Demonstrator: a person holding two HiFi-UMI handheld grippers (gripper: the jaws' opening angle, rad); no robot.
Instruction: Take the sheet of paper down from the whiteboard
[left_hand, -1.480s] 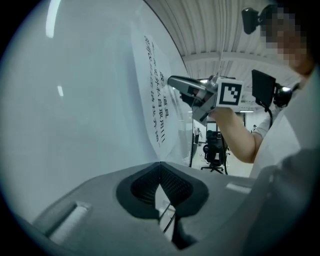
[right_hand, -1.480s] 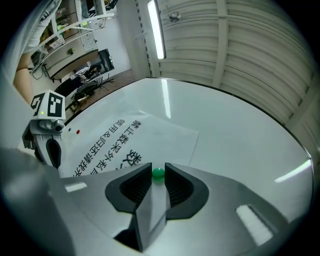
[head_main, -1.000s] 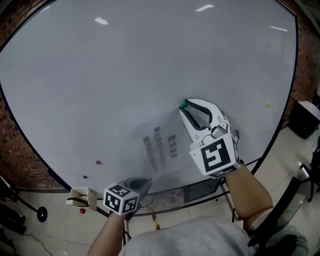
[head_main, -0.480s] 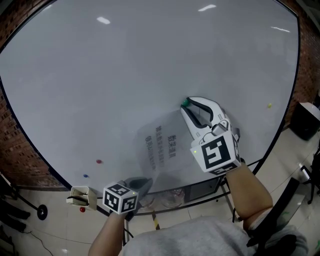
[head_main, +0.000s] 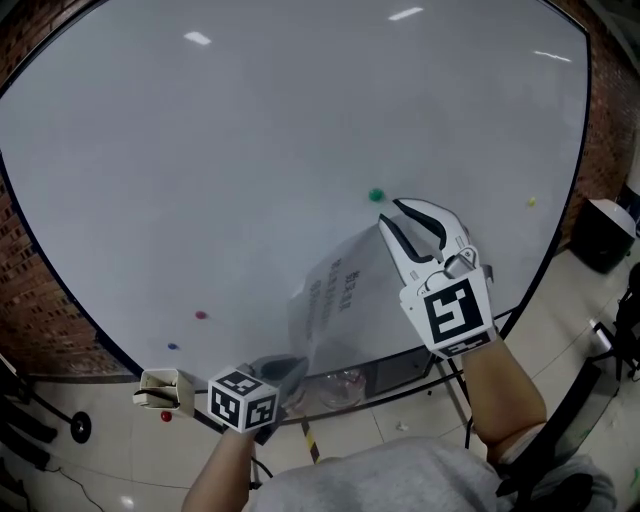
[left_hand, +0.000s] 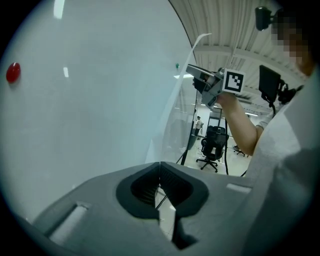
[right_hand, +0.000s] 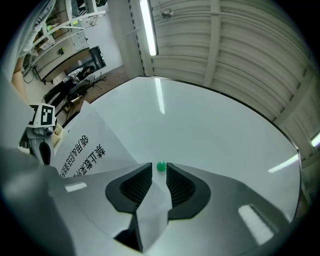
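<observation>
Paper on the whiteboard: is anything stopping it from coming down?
Nothing visible does. The green magnet sits on the whiteboard, clear of the paper, just past its top corner. The right gripper pinches that corner, and the left gripper pinches the bottom edge.

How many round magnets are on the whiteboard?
4: green magnet above the paper, yellow magnet far right, red magnet and blue magnet lower left. Paper may hide more.

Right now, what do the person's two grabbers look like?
The right gripper is white, with a black ridged lining inside its curved jaws. The left gripper looks grey, with the same dark lining. Each carries a cube printed with black-and-white square markers. The person wears a light grey top.
</observation>
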